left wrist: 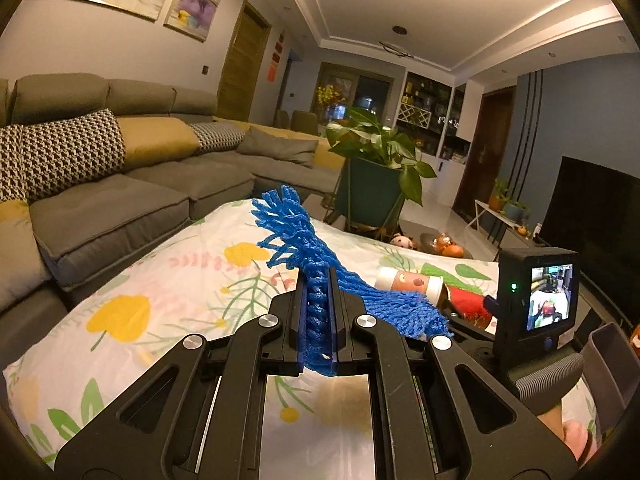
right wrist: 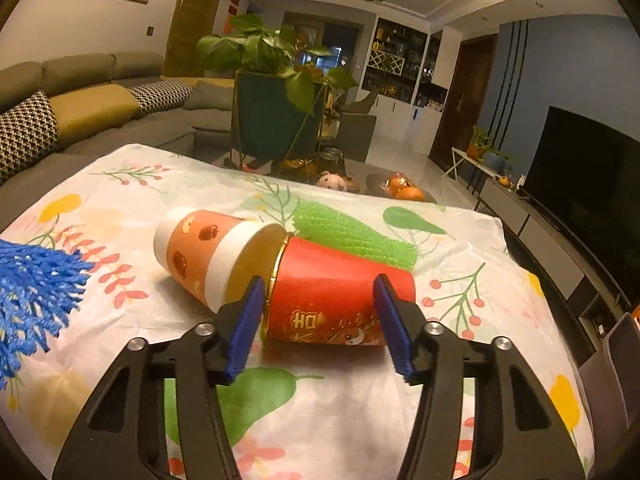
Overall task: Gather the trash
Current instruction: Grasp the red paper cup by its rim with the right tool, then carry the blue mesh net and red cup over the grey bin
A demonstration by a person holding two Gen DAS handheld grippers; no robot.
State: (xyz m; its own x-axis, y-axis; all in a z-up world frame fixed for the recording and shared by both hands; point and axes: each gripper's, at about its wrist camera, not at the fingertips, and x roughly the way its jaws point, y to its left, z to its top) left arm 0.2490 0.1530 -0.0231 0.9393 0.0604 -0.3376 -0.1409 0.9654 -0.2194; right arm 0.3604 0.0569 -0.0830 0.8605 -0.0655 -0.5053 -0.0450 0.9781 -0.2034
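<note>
The left gripper [left wrist: 318,276] has its jaws pressed together on the middle of a blue foam net sleeve [left wrist: 296,232]. The sleeve is pinched at its waist, so both frayed ends fan out free, one above the jaws and one drooping to the right. This mid-length hold appears chosen to keep the soft mesh from slipping out, and it keeps the piece lifted clear of the floral tablecloth [left wrist: 132,280].

The right gripper [right wrist: 318,320] has its jaws spread apart, one blue pad on each side of the red paper cup [right wrist: 340,292]. The cup lies on its side between the pads; whether either pad touches it cannot be determined. The straddling position suits a grasp across the cup's body, judged to be the step in hand.

The red paper cup carries a gold rim band and gold characters on its wall; these are partly turned away and cannot be read with confidence. A second item, the orange-and-white paper cup [right wrist: 200,256], lies on its side with its open mouth against the red cup's rim. It bears small printed fruit motifs and no legible text. A green foam net sleeve [right wrist: 352,240] lies just behind the red cup, touching it or nearly so.

All remaining trash rests on the tablecloth. A grey bin [left wrist: 612,364] edge shows at the far right of the left wrist view, probably the collection point.
</note>
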